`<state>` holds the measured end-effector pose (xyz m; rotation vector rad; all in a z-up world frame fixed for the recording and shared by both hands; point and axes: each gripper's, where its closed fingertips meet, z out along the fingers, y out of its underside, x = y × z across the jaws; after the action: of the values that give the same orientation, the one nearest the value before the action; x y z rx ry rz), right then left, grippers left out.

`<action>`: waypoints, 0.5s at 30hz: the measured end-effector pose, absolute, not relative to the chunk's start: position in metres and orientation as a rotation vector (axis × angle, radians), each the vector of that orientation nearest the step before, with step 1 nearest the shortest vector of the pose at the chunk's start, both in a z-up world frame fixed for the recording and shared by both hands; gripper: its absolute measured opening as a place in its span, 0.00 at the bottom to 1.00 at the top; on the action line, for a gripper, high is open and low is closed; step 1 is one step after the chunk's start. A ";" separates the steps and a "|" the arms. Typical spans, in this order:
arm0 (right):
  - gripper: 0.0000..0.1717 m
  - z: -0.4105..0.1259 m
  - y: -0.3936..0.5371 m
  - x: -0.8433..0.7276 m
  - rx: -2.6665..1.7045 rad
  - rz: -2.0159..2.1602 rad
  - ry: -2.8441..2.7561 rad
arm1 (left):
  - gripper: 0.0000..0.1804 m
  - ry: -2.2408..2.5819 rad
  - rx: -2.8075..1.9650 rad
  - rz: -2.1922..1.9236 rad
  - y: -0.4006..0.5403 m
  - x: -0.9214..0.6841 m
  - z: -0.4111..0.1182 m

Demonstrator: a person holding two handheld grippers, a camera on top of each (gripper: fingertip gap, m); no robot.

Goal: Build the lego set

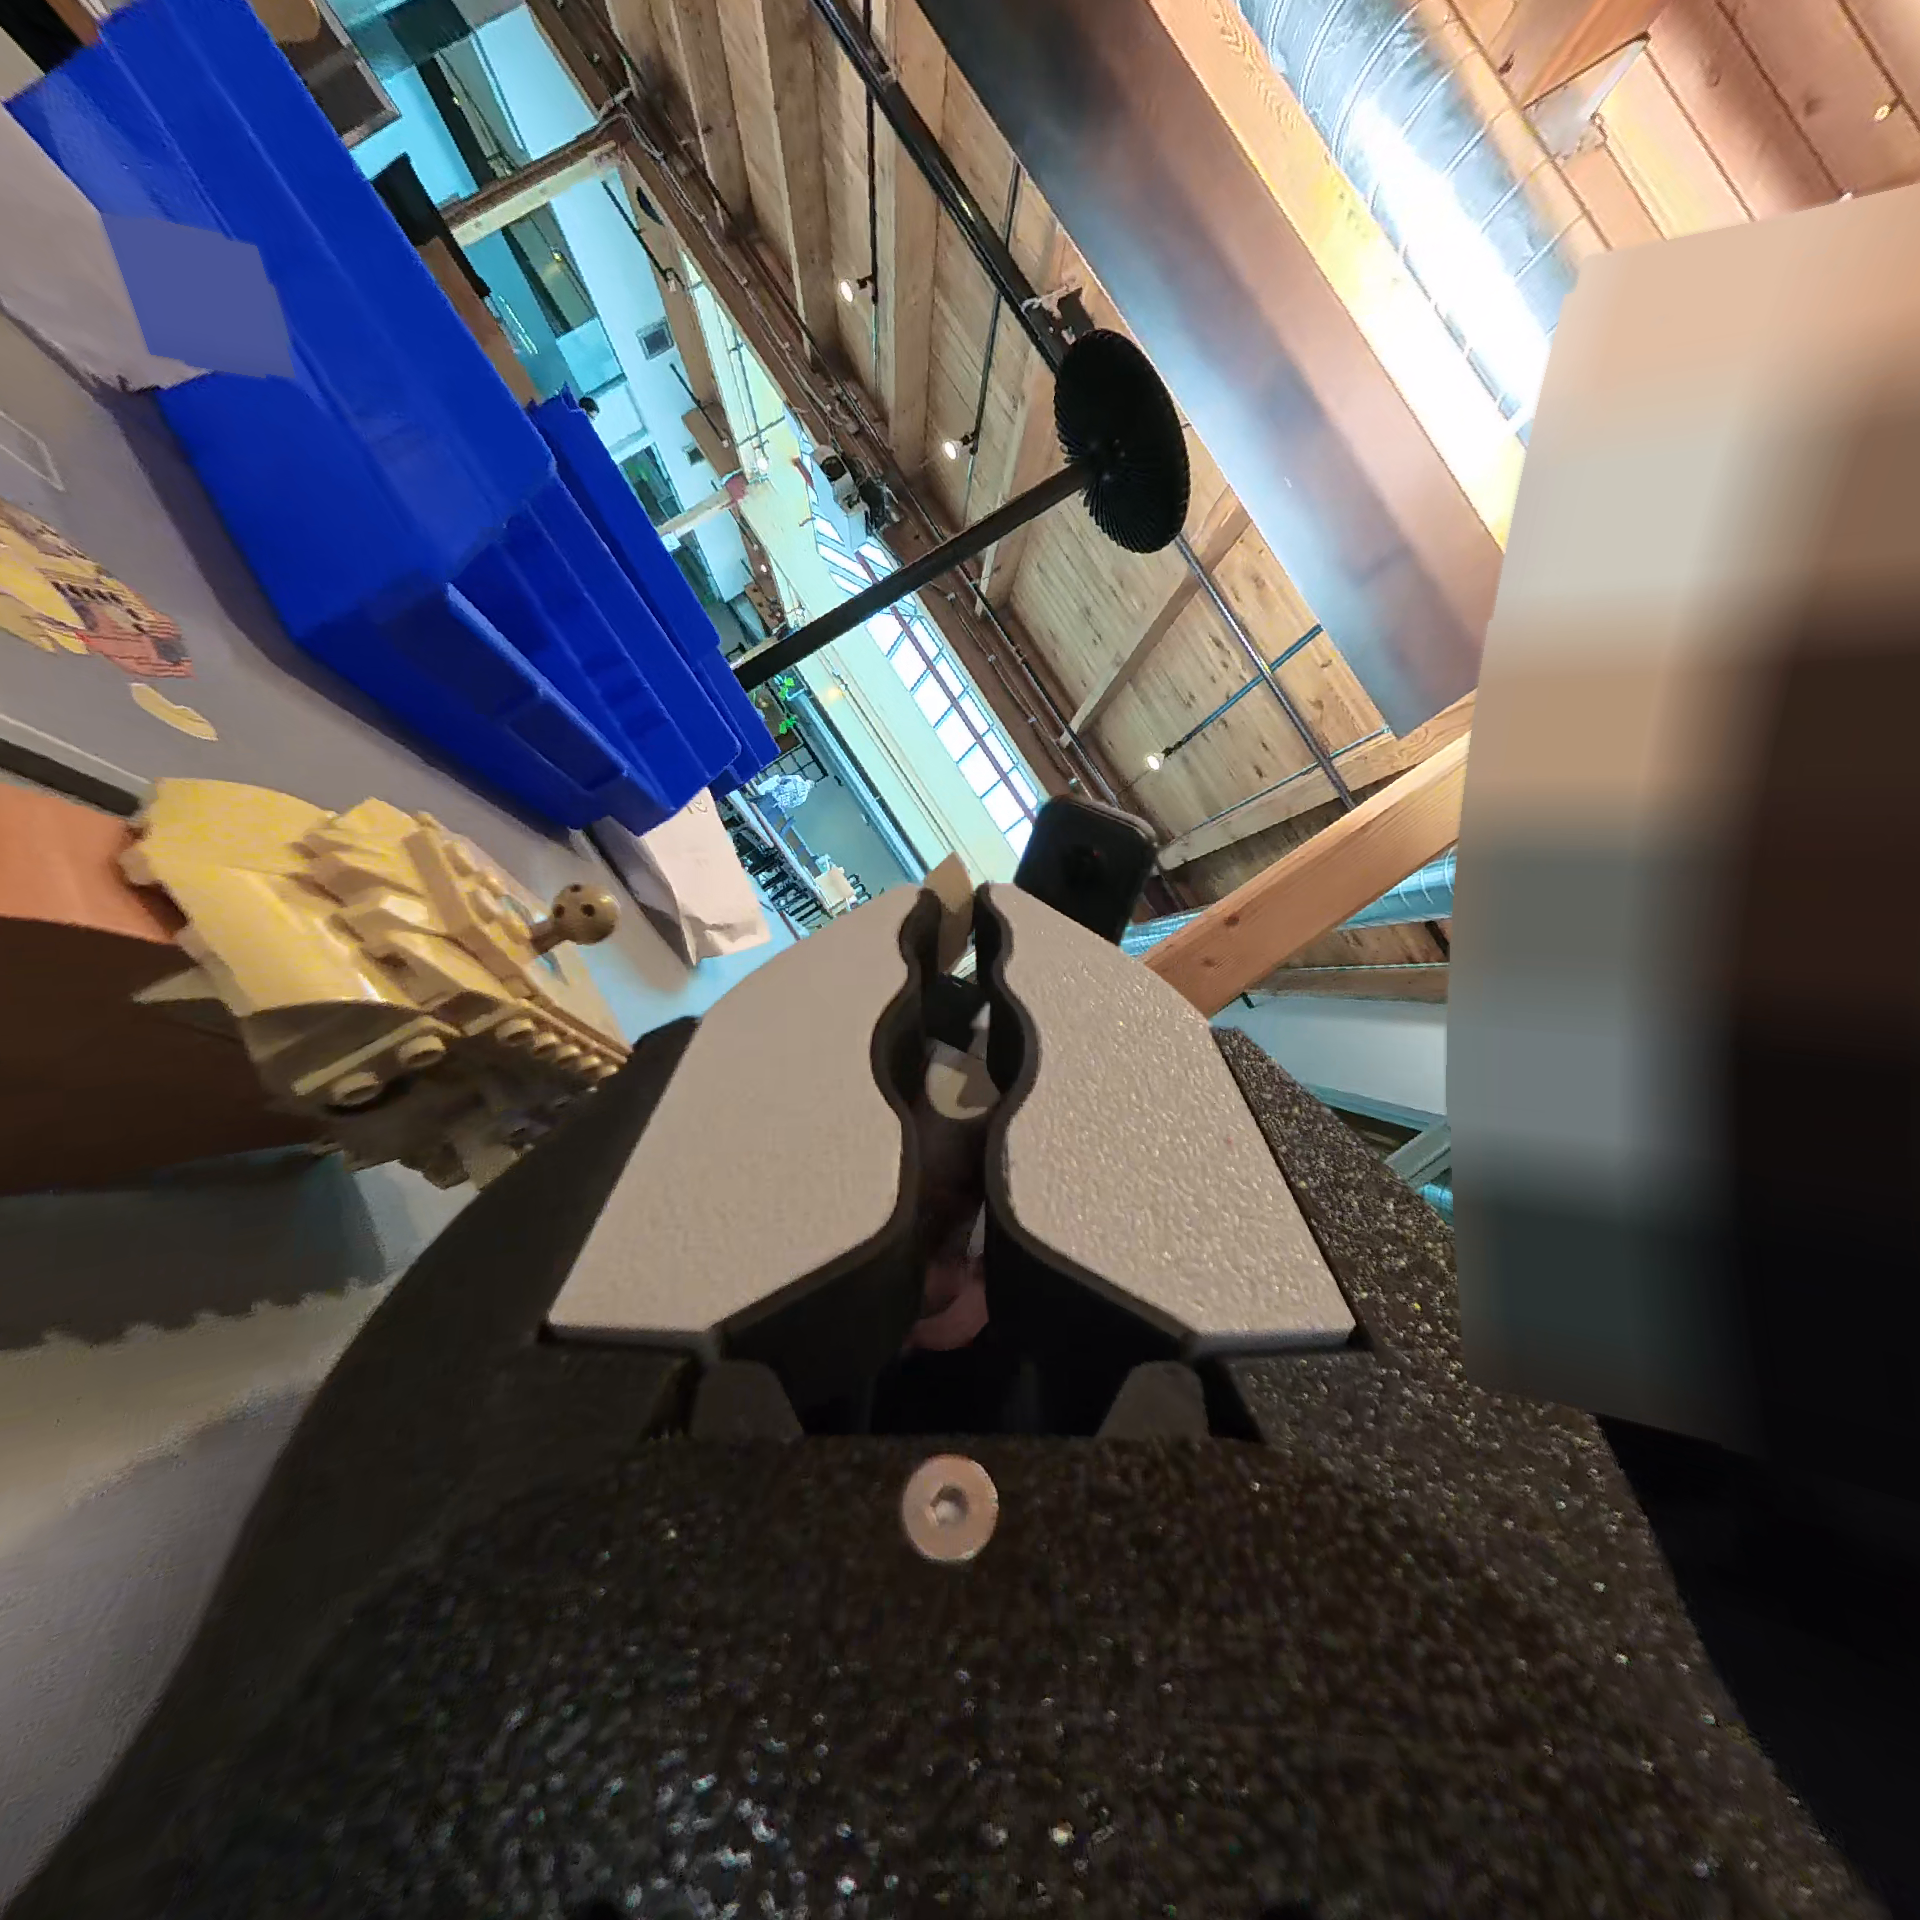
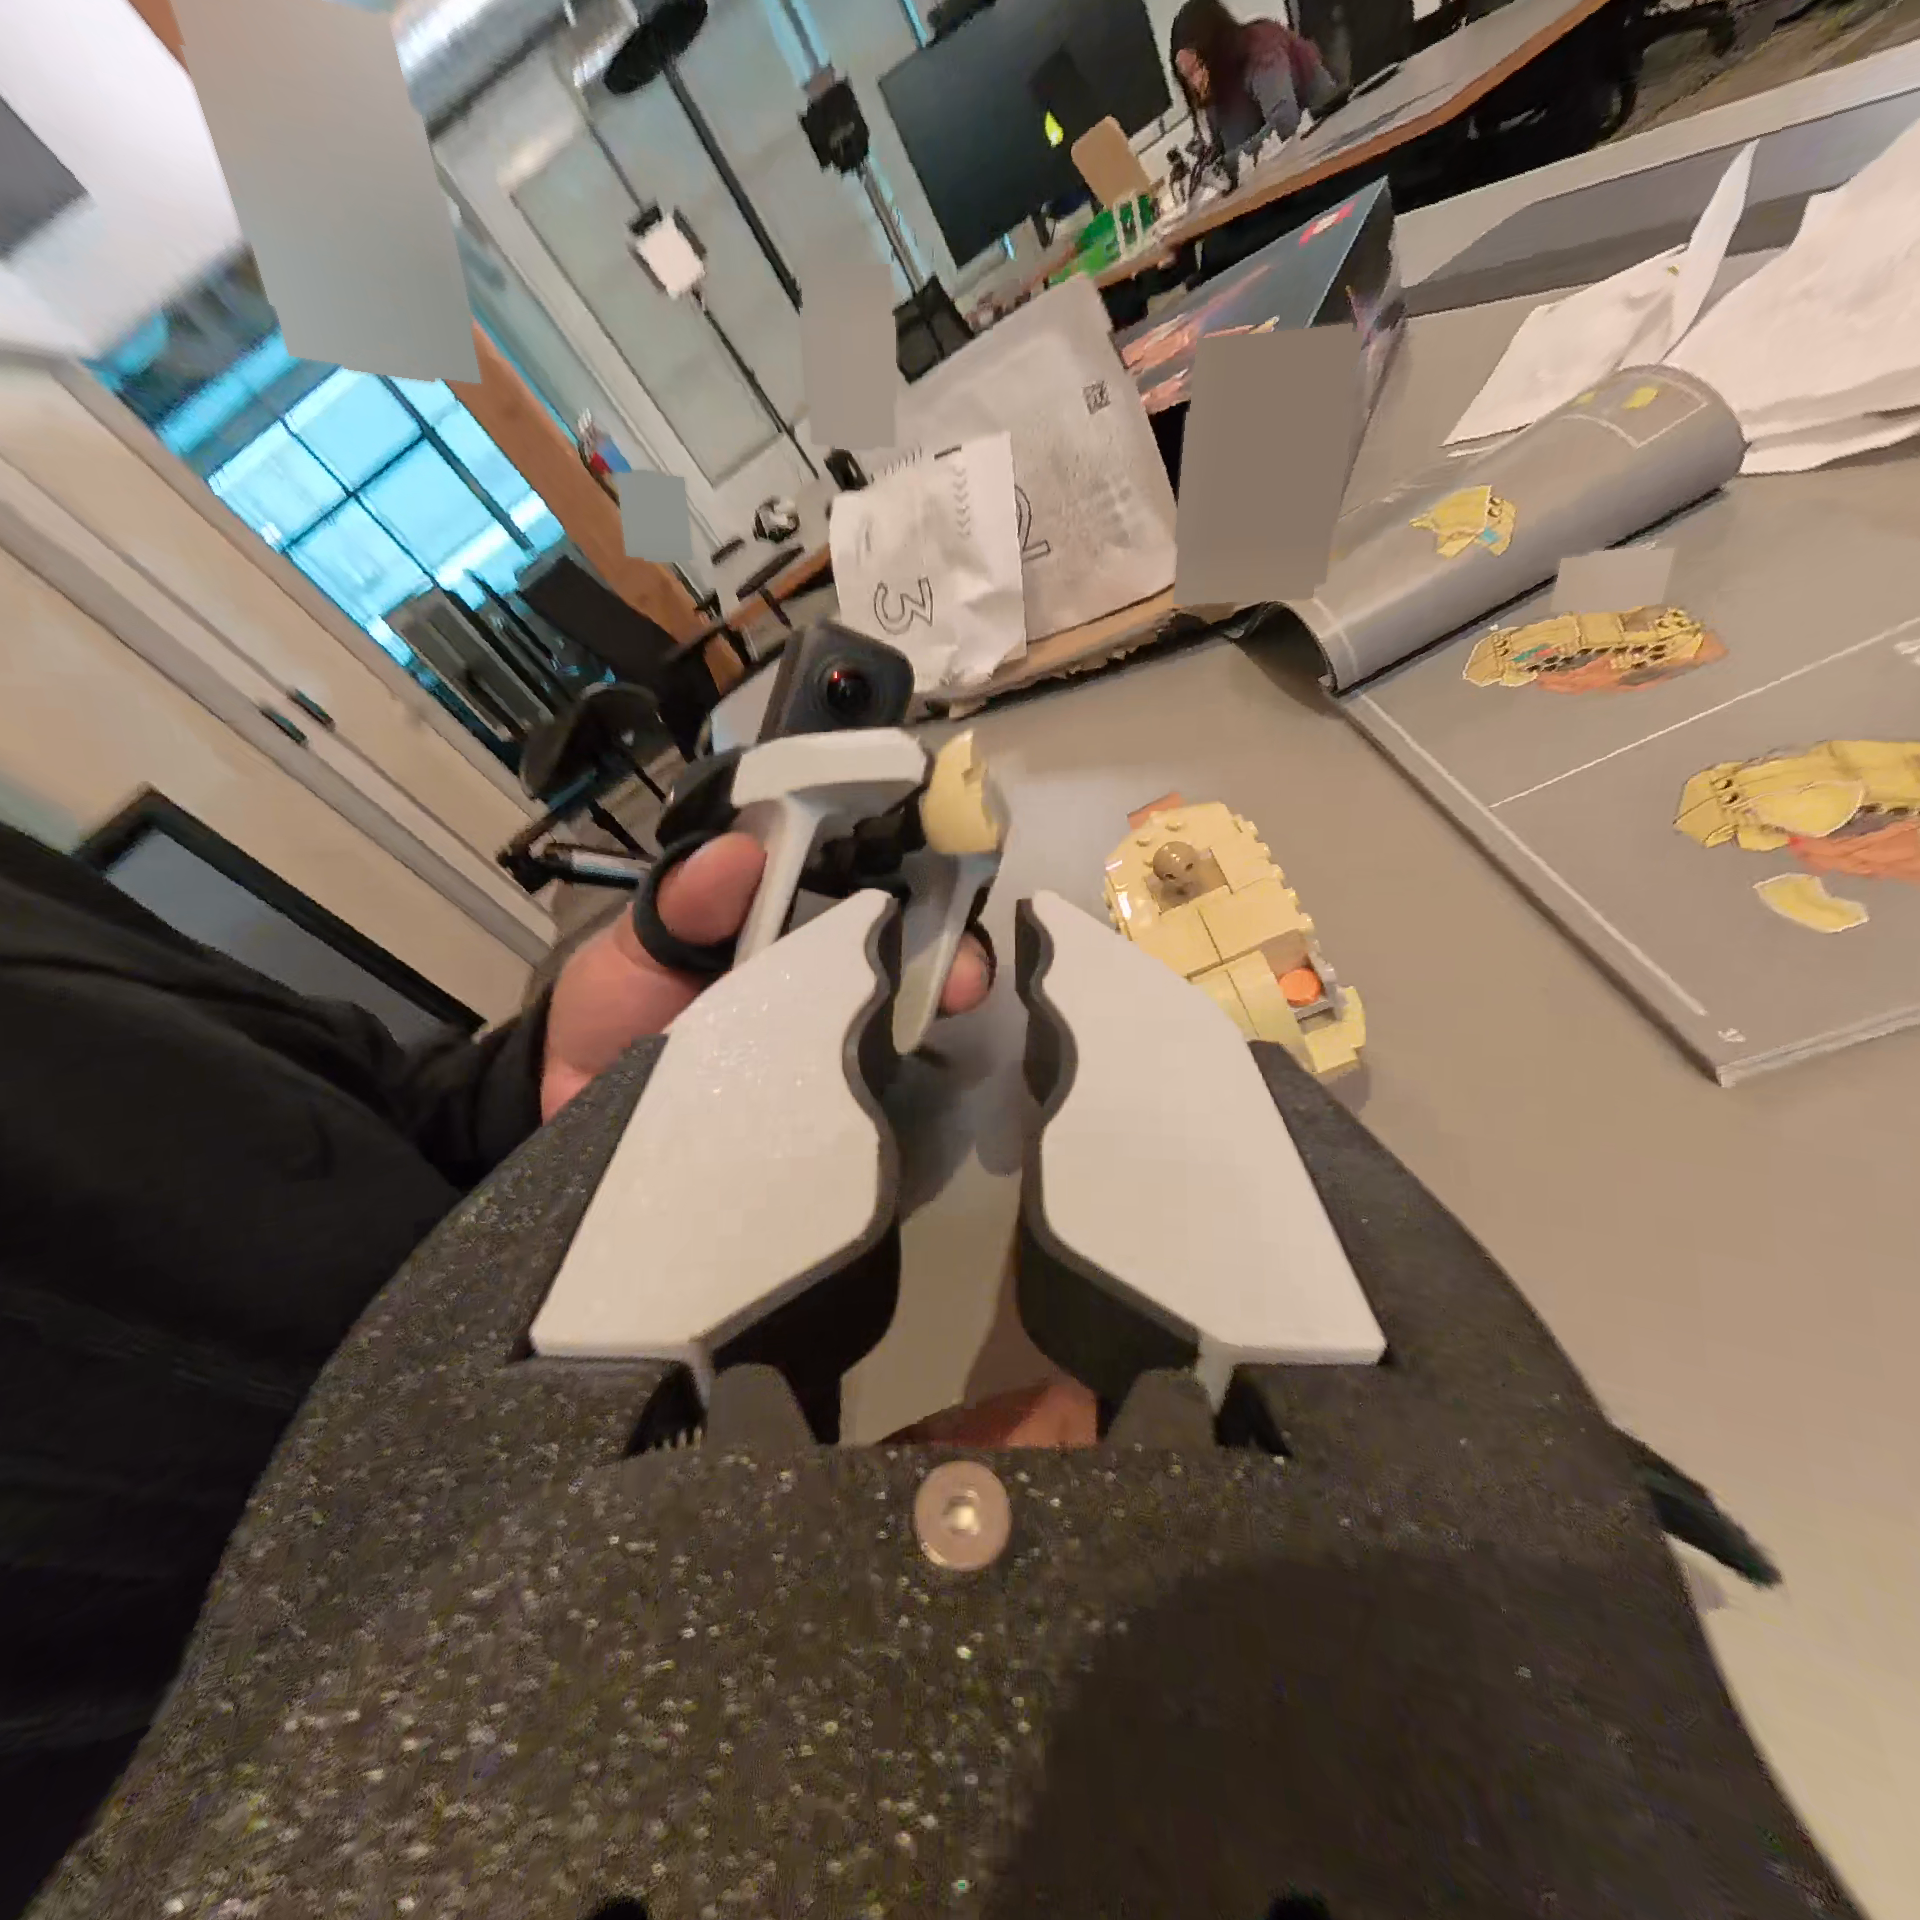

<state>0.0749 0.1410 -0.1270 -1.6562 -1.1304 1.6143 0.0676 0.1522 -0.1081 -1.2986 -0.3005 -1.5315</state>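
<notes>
Overhead, only the left wrist view shows a wooden ceiling [image 1: 1091, 343], with blue bins [image 1: 395, 499] at ten o'clock on the grey counter [image 1: 94, 1558]. Only the right wrist view shows an open instruction booklet [image 2: 1621, 831] at two o'clock. Both views show the tan brick model [image 2: 1226, 935] on the counter. The left gripper [image 2: 940, 831], held up by a hand [image 2: 623, 977], has its fingers [image 1: 790, 1122] closed on a tan curved piece [image 2: 961, 805]. The right gripper [image 2: 956, 925] stands just beside it, fingers [image 2: 1164, 1143] apart and bare.

Blue bins [image 1: 416, 499], paper bags [image 2: 935, 582] and an open instruction booklet [image 2: 1662, 831] on the table [image 2: 1195, 727].
</notes>
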 end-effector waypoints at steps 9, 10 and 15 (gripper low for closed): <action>0.09 -0.126 0.144 0.080 -1.685 1.714 -0.994 | 0.03 -0.272 -1.298 -1.531 0.149 0.078 -0.107; 0.09 -0.125 0.143 0.081 -1.683 1.732 -0.987 | 0.03 -0.265 -1.304 -1.527 0.149 0.080 -0.107; 0.08 -0.122 0.140 0.081 -1.675 1.761 -0.974 | 0.03 -0.228 -1.338 -1.492 0.149 0.086 -0.107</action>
<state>0.0808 0.1397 -0.1222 -1.6746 -0.9740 1.7614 0.0859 0.1485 -0.1074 -1.3381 -0.2279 -1.4920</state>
